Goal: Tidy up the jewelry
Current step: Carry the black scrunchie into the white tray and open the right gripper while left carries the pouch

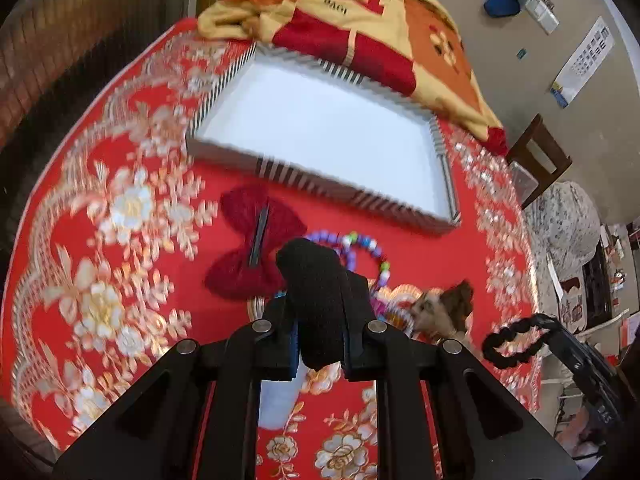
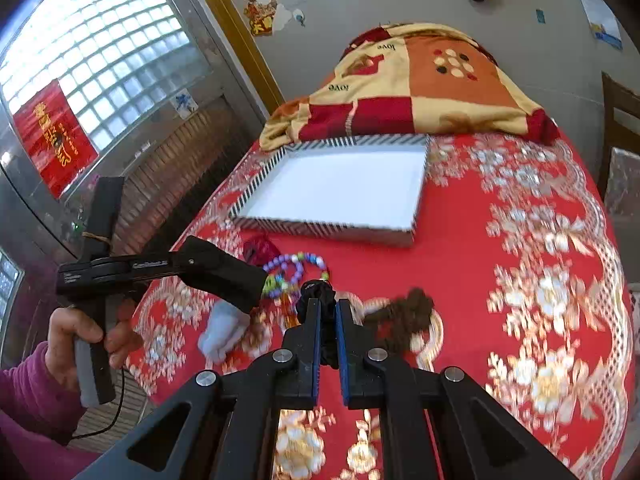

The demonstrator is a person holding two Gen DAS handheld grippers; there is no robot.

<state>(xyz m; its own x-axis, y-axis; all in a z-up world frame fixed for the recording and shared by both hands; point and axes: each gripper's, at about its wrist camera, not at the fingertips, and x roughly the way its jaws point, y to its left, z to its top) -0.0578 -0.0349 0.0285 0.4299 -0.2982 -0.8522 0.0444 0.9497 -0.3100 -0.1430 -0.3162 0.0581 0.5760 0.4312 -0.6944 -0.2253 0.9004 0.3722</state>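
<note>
Right wrist view: a black ruffled fabric scrunchie (image 2: 326, 308) is pinched between the nearly closed jaws of the right gripper (image 2: 328, 340), above the red embroidered tablecloth (image 2: 500, 280). The left gripper (image 1: 318, 320) is clamped on a thick black fabric band (image 1: 316, 280). Carrying to the one empty striped white tray (image 2: 340, 188) is judged next. Left lying: one beaded bracelet (image 2: 296, 266), one red bow clip (image 1: 256, 240), one brown hairpiece (image 2: 404, 316).

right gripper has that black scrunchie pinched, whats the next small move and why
Probably carry the black scrunchie forward over the striped tray and let go. The right gripper is shut on it, the tray's white floor looks bare, and the bead bracelet lies between them on the cloth.
</note>
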